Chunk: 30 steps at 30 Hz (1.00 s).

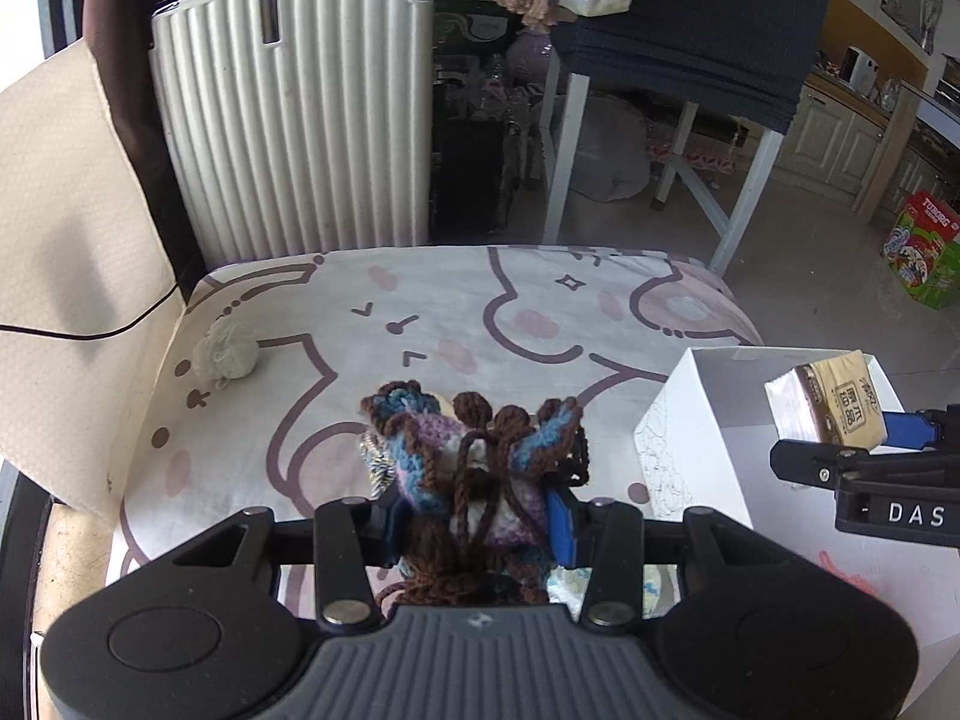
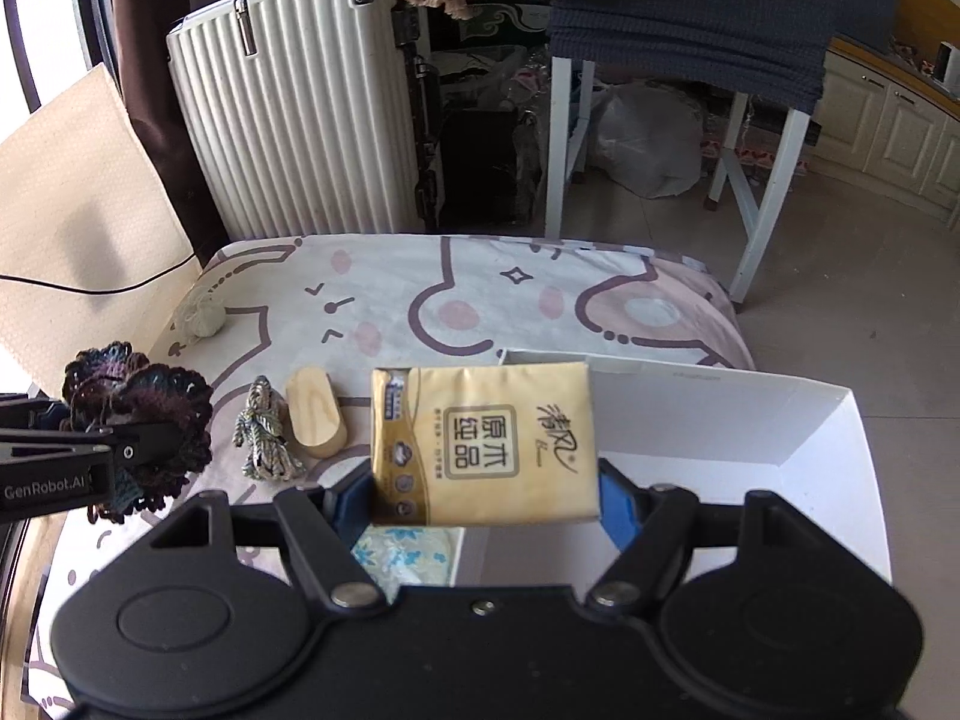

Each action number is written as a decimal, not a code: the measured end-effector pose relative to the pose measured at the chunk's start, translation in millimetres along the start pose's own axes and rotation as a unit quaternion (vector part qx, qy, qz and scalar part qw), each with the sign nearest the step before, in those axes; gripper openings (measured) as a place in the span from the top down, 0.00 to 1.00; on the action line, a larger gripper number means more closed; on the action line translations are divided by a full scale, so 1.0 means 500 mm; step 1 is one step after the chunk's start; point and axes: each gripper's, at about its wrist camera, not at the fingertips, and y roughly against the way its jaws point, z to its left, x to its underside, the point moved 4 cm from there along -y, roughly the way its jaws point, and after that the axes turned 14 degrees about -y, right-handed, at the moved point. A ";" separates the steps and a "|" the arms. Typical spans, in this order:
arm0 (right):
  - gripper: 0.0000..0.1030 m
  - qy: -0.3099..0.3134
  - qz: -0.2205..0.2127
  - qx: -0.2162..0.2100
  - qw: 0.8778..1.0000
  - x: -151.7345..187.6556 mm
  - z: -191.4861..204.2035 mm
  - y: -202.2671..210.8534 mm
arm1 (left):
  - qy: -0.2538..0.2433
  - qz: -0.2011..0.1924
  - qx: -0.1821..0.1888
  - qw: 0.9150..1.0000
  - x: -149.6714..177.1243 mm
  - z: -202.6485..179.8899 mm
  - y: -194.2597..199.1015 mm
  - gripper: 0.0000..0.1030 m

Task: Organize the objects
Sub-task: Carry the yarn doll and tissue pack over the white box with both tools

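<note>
1. Crochet piece [image 1: 474, 468], nearest the left camera, sits pinched between the pads of the left tongs [image 1: 477, 519], lifted above the surface [image 1: 456, 312].
2. Right tongs [image 2: 485, 495] pinch a tissue pack [image 2: 483, 444] by its lower edge; its printed face looks up and its long axis runs across the jaws.
3. White box [image 2: 720, 420] stands open just beyond and to the right of the right tongs, with the pack's far corner over its near-left rim.
4. My judgement: the coming move turns on this. The box lies forward-right of both tongs, the right pair is much nearer, so the pack should go in first and the crochet must cross rightward after it.
5. Still loose on the surface, ahead-left of the right tongs: a cord bundle [image 2: 264, 438], a wood block [image 2: 315, 417] just beside it, and a pale yarn ball [image 2: 201, 315] farther off.
</note>
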 end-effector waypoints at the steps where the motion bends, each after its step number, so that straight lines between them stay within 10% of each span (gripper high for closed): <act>1: 0.28 -0.002 -0.001 0.003 1.000 -0.001 -0.011 0.003 | -0.003 -0.001 0.004 1.000 -0.004 -0.011 -0.003 0.56; 30: 0.28 -0.062 -0.001 0.075 0.995 -0.003 -0.263 0.031 | -0.071 -0.026 0.105 0.992 -0.084 -0.248 -0.058 0.56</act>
